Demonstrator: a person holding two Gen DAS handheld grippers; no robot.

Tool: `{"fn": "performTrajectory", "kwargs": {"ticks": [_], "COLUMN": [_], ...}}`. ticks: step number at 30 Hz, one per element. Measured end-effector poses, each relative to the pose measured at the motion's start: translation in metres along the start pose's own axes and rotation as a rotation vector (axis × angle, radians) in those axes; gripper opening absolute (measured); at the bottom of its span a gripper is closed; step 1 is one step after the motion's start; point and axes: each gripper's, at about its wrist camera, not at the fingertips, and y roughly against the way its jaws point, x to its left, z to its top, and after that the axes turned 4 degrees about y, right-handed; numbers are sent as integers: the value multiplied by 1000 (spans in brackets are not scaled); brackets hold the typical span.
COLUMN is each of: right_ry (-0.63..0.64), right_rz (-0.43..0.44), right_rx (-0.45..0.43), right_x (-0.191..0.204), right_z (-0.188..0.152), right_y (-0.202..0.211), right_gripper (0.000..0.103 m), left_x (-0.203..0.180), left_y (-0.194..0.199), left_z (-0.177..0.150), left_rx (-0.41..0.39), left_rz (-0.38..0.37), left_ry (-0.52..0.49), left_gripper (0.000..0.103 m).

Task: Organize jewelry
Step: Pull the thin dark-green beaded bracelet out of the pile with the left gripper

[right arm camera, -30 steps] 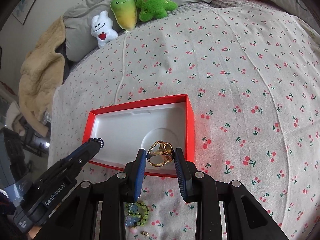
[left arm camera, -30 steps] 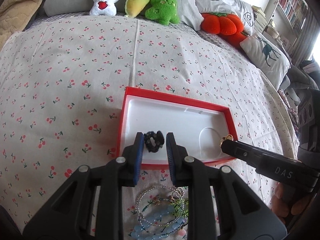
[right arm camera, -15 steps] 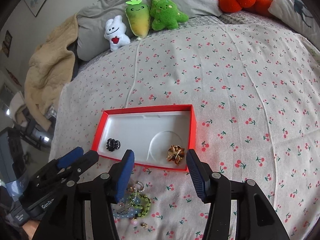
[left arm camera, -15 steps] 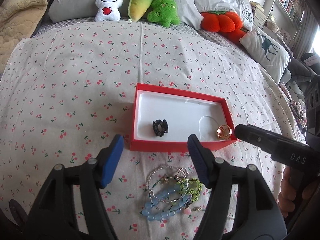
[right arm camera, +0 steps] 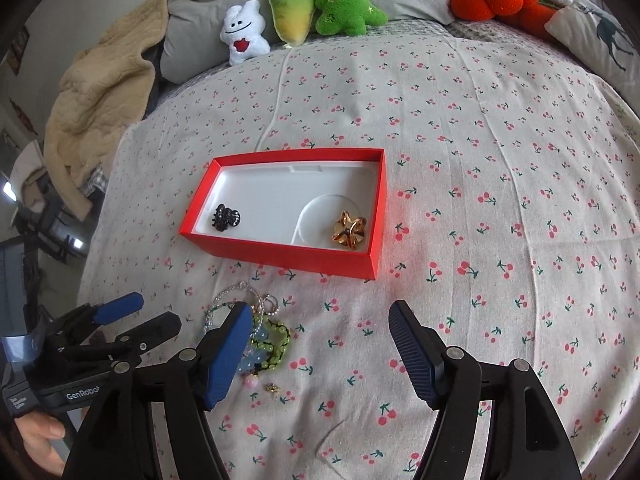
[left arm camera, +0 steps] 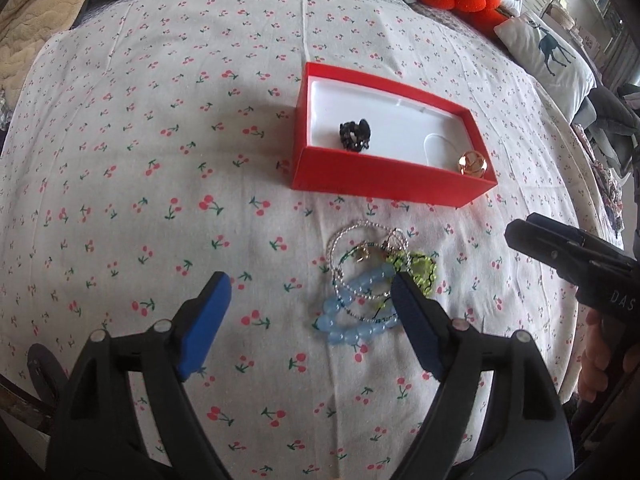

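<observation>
Left tool [left arm camera: 310, 290]: blue-padded jaws are spread wide, having just been opening; nothing is held between them. It is poised above the cherry-print bedsheet [left arm camera: 160, 160].

Tangle of beaded bracelets, pale blue, yellow-green and silver [left arm camera: 368, 280]: it is seen lying on the sheet, just in front of the red cardboard box with white liner [left arm camera: 384, 184], touching neither box nor pads. From the left tool the heap is set toward its right-hand pad, which overlaps the heap's edge in the view; the heap is not centred in the gap.

Box contents: a small black claw hair clip [left arm camera: 355, 135] is noted at the left end, a gold knot-shaped ring [left arm camera: 472, 162] in the round recess at the right end.

Right tool [right arm camera: 316, 350]: its jaws have likewise just been opening and are empty. The heap [right arm camera: 260, 332] is found at its left-hand pad.

Judgement: the bracelets are reckoned next. The heap lies between the two tools, about equally near; either must be shifted sideways to straddle it. The heap's long axis is judged to run roughly toward the box.
</observation>
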Motion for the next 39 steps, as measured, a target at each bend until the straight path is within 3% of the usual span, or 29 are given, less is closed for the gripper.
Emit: {"fn": "performTrajectory", "kwargs": {"ticks": [6, 13, 17, 24, 27, 31, 34, 39], "right_ry": [29, 46, 60, 62, 59, 51, 46, 36], "right_rz": [-69, -72, -74, -82, -83, -83, -86, -91], "right_rx": [38, 99, 107, 107, 105, 104, 103, 100], "right_x": [3, 10, 16, 19, 17, 14, 13, 10], "right_z": [-17, -28, -28, -28, -28, -28, -28, -26], "right_y": [-13, -29, -32, -32, -31, -30, -30, -31], "right_gripper": [72, 72, 72, 72, 72, 72, 72, 72], "left_x": [12, 25, 30, 20, 14, 10, 8, 4], "left_y": [-4, -8, -12, -30, -37, -43, -42, -32], "left_z": [-11, -9, -6, -2, -1, 1, 2, 4], "left_rx": [56, 81, 85, 111, 118, 113, 101, 64], "left_rz": [-44, -111, -166, -180, -155, -142, -140, -138], "left_ry": [49, 135, 183, 199, 181, 173, 165, 146], "left_gripper": [82, 79, 58, 26, 17, 14, 3, 2]}}
